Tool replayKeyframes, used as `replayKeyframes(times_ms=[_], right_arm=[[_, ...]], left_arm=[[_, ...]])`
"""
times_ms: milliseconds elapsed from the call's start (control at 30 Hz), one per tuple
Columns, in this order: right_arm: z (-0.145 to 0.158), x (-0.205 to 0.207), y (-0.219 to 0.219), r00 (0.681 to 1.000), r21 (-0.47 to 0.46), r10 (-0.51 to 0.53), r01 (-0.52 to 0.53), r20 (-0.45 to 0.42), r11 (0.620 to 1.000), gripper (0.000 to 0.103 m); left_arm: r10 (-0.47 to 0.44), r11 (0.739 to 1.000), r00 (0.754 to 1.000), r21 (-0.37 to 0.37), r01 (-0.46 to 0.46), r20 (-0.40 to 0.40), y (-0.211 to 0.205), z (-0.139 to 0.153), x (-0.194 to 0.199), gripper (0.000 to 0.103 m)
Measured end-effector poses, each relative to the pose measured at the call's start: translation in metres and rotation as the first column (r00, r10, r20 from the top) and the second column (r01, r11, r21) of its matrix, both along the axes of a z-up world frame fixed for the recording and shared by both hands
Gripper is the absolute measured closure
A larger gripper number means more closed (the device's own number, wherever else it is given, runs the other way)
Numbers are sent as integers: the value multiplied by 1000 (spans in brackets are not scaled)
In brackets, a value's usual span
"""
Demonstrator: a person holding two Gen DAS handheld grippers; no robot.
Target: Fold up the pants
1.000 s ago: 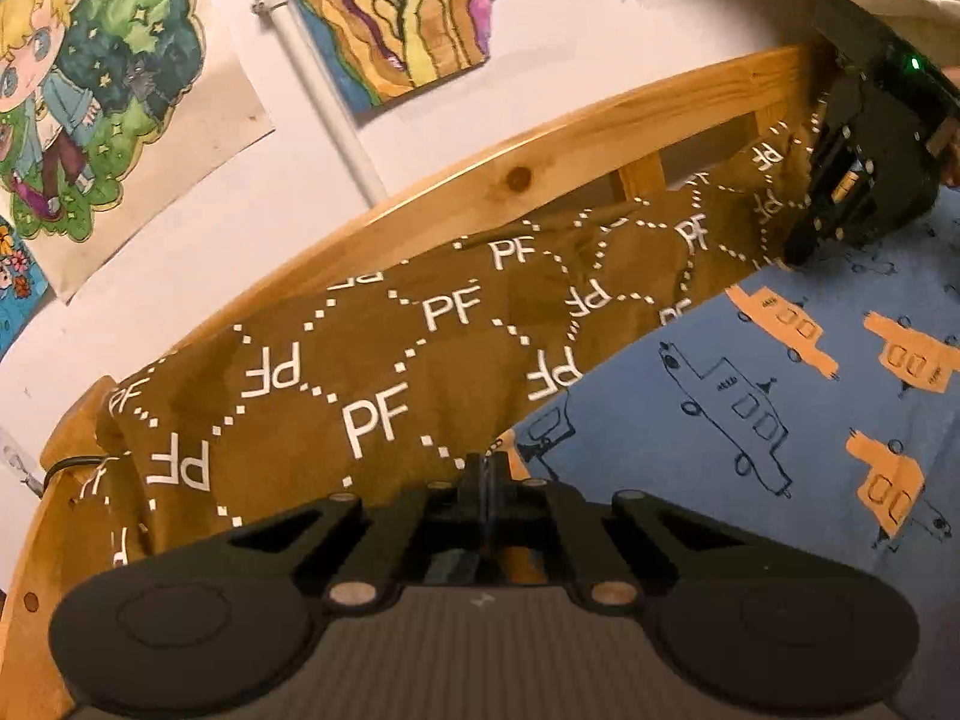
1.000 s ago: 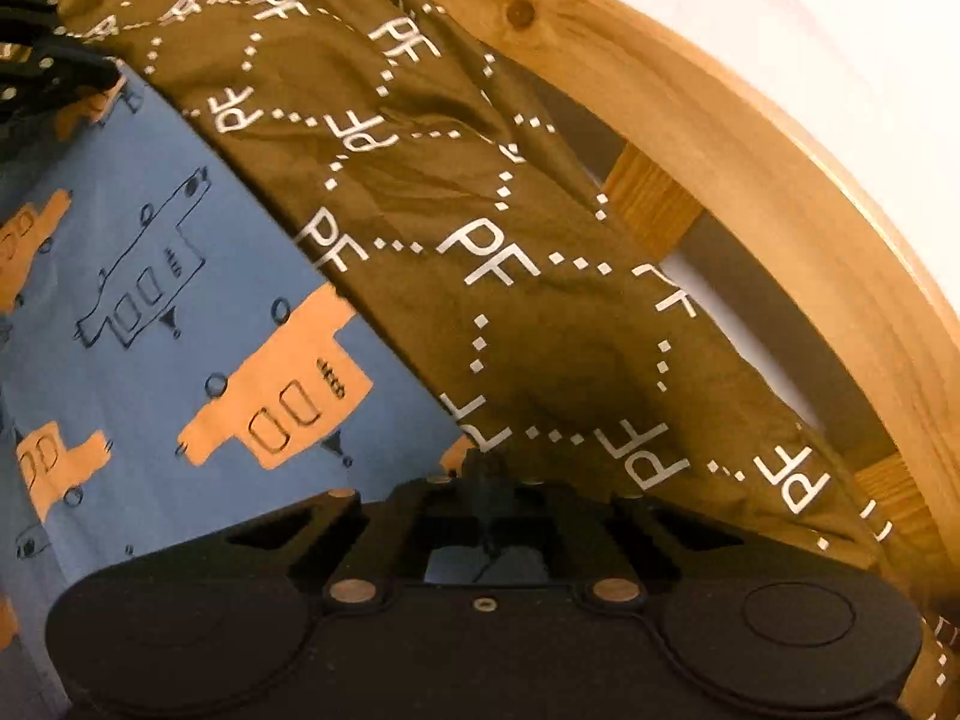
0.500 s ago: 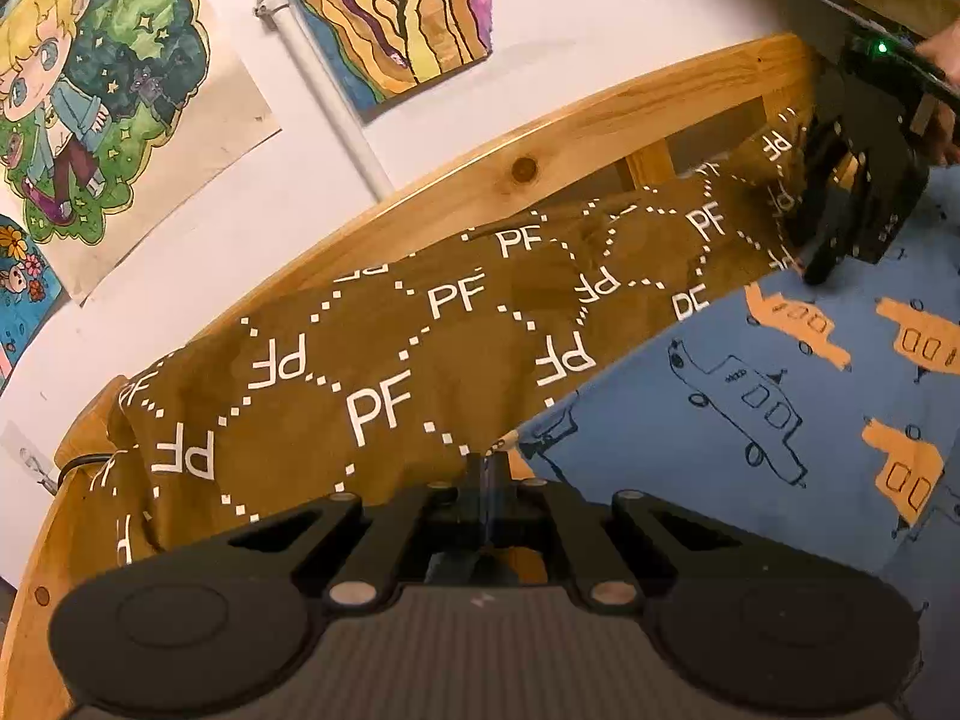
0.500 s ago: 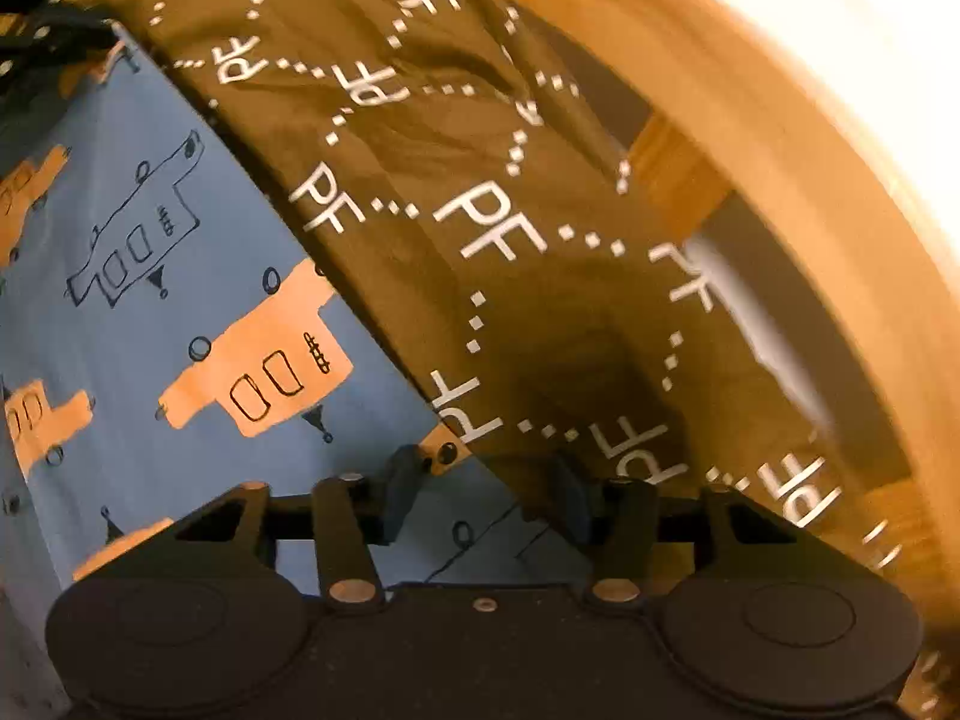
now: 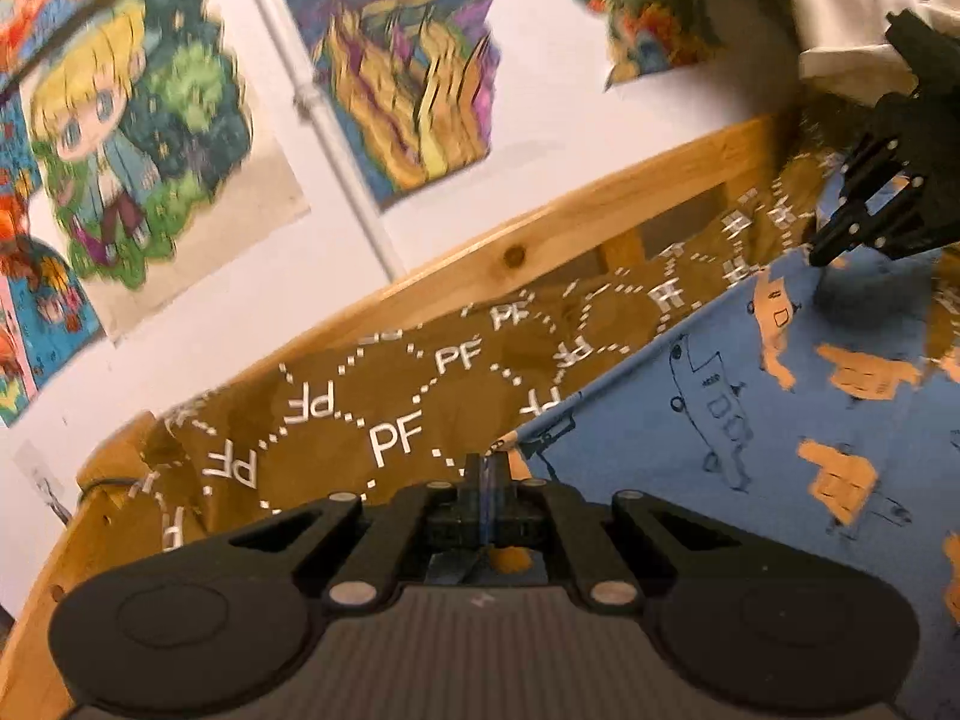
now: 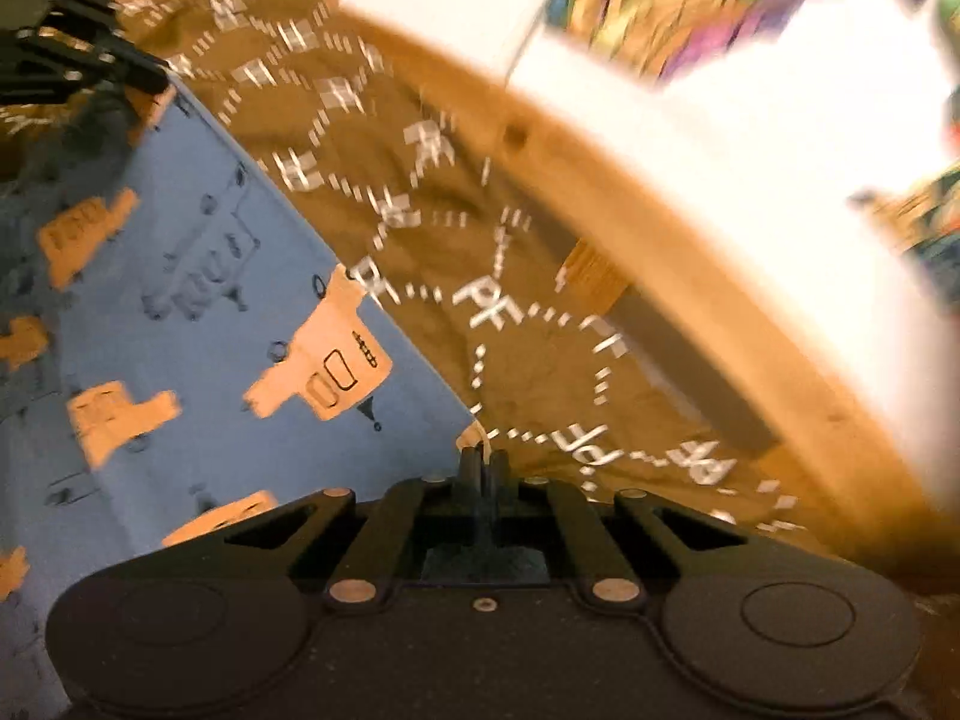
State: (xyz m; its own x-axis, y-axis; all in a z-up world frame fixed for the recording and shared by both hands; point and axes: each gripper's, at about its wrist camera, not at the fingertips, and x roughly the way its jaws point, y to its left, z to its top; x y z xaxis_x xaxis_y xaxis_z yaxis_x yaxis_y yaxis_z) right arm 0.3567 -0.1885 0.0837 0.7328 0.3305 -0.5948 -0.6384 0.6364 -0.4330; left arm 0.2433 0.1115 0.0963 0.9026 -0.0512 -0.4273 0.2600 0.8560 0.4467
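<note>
Blue cloth printed with orange and outlined vehicles, the pants (image 5: 750,420), is stretched taut between the two grippers over a brown blanket (image 5: 384,414) marked with white "PF" letters and dotted lines. The left gripper (image 5: 487,468) has its jaws closed on one corner of the pants, a strip of blue fabric showing between the fingers. The right gripper (image 6: 483,462) likewise has its jaws pressed together on the opposite corner of the same straight edge; in the left wrist view it (image 5: 864,228) appears at the far upper right, tip at the cloth. From the right wrist view the left gripper (image 6: 90,69) shows dark at the upper left, at the far end of that edge. The brown blanket lies along a curved wooden bed rail (image 5: 540,234), with a wooden slat (image 6: 591,276) below it. Behind the rail is a white wall (image 5: 252,312) hung with colourful drawings (image 5: 138,138). Both views are smeared by motion, the right more heavily.
</note>
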Motion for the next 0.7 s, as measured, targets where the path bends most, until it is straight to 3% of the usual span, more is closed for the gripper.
replayKeyframes(times_ms=[100, 200, 400, 600, 700], right_arm=[[7, -48, -9, 997, 0, 14, -14, 74, 1000, 102], [5, -95, -17, 996, -9, 22, -21, 88, 1000, 102], [-16, -168, -37, 997, -38, 52, -50, 48, 998, 103], [-50, -199, -36, 999, -65, 45, -45, -2, 997, 103], [-50, -214, -32, 998, -67, 67, -68, -9, 995, 103]], left_arm=[[-65, 997, 997, 43, 64, 39, -4, 1, -33, 103], [-128, 988, 990, 99, 122, 52, -9, -5, -67, 103], [-177, 974, 984, 139, 180, -32, -18, -33, -115, 103], [-185, 955, 975, 211, 207, -121, -25, -72, -136, 103], [-180, 951, 975, 229, 206, -132, -22, -81, -144, 103]])
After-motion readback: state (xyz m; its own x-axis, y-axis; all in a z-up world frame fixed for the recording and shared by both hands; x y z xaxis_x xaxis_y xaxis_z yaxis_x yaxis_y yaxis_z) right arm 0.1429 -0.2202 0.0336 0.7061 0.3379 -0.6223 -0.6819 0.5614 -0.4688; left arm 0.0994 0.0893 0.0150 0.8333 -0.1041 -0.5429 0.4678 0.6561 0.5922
